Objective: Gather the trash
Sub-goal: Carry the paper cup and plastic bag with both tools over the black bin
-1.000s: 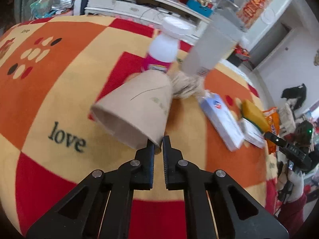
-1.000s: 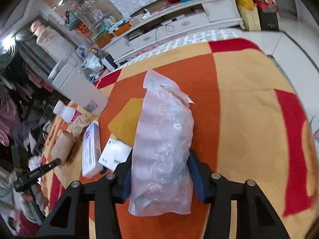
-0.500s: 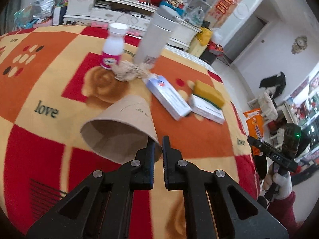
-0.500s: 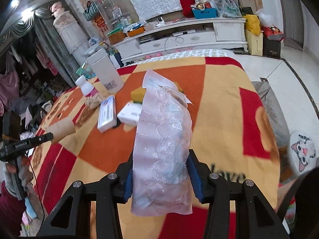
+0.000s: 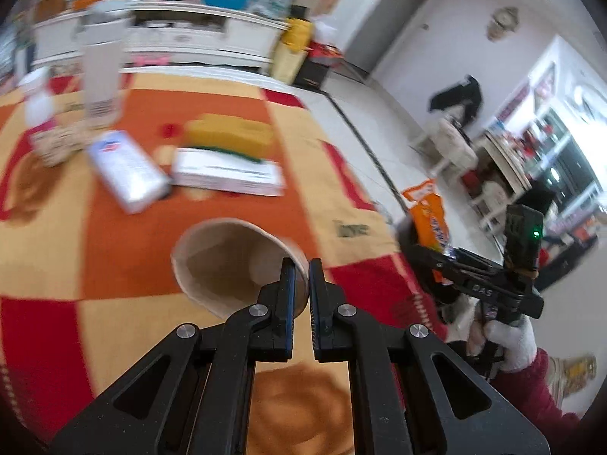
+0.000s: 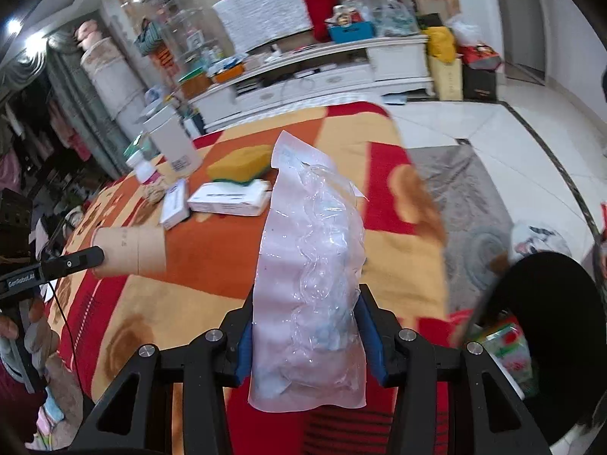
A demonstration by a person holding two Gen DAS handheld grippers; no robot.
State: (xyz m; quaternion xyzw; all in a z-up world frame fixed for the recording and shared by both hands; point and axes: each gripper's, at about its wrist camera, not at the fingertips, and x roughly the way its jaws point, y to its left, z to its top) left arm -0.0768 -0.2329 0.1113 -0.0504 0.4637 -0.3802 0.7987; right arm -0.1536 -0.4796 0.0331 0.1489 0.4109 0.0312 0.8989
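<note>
My left gripper [image 5: 299, 276] is shut on the rim of a brown paper cup [image 5: 227, 261], held above the patterned blanket with its mouth turned toward the camera. The right wrist view shows that cup [image 6: 129, 250] on its side at the left gripper's [image 6: 95, 257] tip. My right gripper [image 6: 308, 339] is shut on a crumpled clear plastic bag [image 6: 311, 265] that stands up between its blue pads. A black trash bin [image 6: 550, 326] sits just right of it, beyond the blanket's edge. In the left wrist view a white-gloved hand holds the right gripper [image 5: 425, 259].
On the blanket [image 5: 114, 235] lie a yellow sponge [image 5: 227, 132], a white box [image 5: 227, 174], a blue-and-white box [image 5: 125, 167], crumpled paper [image 5: 57, 144], a white bottle [image 5: 38, 102] and a tall white canister [image 5: 102, 72]. An orange snack bag [image 5: 428, 220] and colourful wrappers [image 6: 504, 345] are at the bin.
Both grippers have swung away from the cluttered middle toward the blanket's edge and the bin, carrying cup and bag. The cup's mouth has turned toward the left camera.
</note>
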